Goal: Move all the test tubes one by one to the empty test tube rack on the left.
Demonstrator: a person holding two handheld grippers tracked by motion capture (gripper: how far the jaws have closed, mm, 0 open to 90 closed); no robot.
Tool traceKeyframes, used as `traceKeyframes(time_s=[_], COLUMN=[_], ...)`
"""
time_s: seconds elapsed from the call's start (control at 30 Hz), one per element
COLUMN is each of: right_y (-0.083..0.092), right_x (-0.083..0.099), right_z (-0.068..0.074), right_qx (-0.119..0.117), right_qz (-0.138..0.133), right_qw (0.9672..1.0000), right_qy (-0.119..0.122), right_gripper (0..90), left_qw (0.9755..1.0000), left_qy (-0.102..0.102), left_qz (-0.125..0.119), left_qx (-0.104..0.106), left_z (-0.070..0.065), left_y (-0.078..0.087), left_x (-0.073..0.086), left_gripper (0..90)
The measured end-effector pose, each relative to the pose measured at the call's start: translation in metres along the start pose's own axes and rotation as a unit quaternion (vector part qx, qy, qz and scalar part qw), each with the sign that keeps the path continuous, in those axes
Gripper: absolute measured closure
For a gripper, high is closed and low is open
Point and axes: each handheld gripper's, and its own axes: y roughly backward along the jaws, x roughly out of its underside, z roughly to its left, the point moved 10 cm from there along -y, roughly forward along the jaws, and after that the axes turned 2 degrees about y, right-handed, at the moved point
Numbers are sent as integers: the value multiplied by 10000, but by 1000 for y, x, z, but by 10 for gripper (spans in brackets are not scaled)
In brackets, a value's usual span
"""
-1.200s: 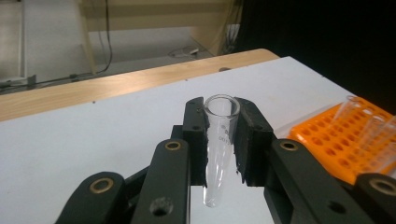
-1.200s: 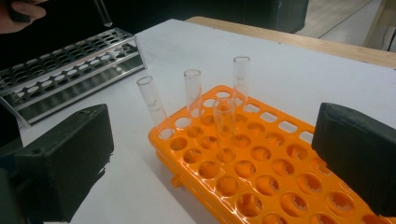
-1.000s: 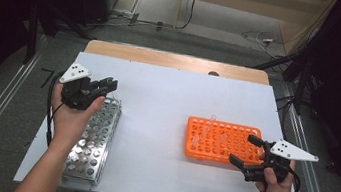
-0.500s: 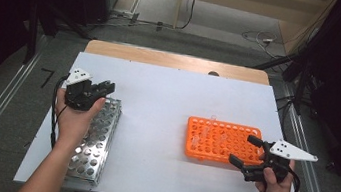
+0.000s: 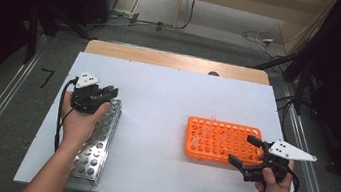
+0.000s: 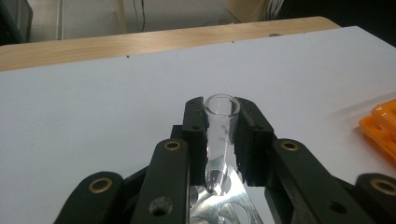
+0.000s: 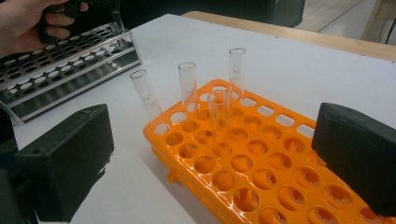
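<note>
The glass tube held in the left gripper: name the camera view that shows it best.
The left gripper view: the glass tube stands close up, clamped between the left gripper's black pads, its open rim and printed marks clear, above the metal rack. In the high view it is too small to tell; the right gripper view shows the hand that holds that gripper.

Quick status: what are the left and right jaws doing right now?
Left gripper: closed on a glass test tube, above the metal rack.
Right gripper: open, holding nothing, at the orange rack.
</note>
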Motion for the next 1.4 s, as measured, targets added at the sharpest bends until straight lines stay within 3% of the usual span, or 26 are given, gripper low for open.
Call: traceKeyframes(time_s=[0.3, 0.73, 0.83, 0.93, 1.1, 1.2, 1.4], right_y=[0, -2, -2, -3, -4, -5, -12], right_x=[0, 1, 2, 1, 0, -2, -6], right_z=[0, 0, 0, 1, 0, 0, 5], right_qx=[11, 8, 0, -6, 5, -9, -65], right_qz=[-3, 30, 41, 35, 37, 20, 84], right_qw=[10000, 10000, 10000, 10000, 10000, 10000, 9999], right_qy=[8, -20, -16, -30, -54, -74, -78], right_gripper=[0, 0, 0, 0, 0, 0, 0], left_qw=[9995, 9981, 9983, 9990, 9998, 9996, 9982], left_qy=[-181, -211, -198, -157, -59, 18, 33], left_qz=[248, 551, 528, 415, 109, -48, -282], left_qx=[-107, -165, -162, -95, 141, 286, 527], left_z=[-2, 0, 0, -2, -7, -14, -28], left_y=[-5, -9, -9, -6, 7, 16, 34], left_x=[7, 15, 15, 11, 3, -1, -4], left_gripper=[748, 724, 703, 644, 460, 298, 143])
